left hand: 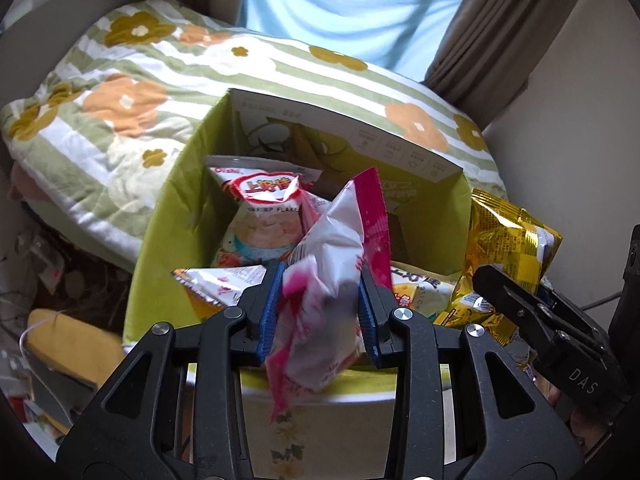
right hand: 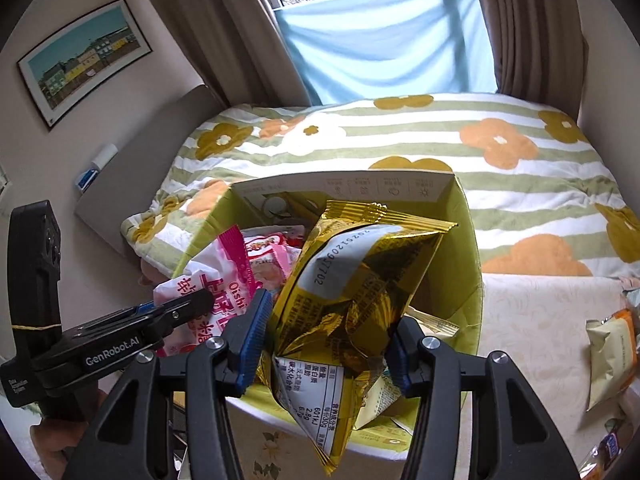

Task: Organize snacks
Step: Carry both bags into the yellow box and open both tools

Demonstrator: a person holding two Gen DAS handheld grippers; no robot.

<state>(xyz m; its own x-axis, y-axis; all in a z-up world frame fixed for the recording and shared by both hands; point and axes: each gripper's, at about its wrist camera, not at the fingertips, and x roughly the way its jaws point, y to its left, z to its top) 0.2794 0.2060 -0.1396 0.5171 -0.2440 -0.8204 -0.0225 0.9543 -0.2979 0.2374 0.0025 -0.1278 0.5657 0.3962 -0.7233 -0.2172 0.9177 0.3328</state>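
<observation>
pink-white packet [left hand: 320, 280], gold packet [right hand: 352, 292], lime-green box [left hand: 168, 240]

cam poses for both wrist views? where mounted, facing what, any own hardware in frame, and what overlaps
Left wrist: sits on the left tongs, looking forward and down into the green cardboard box; its blue pads clamp a pink-and-white snack bag; the right tongs show at right.
Right wrist: sits on the right tongs, facing the same box; its pads clamp a gold snack bag; the left tongs show at left.
Shared: box, both bags, floral blanket, blue window cloth.
</observation>
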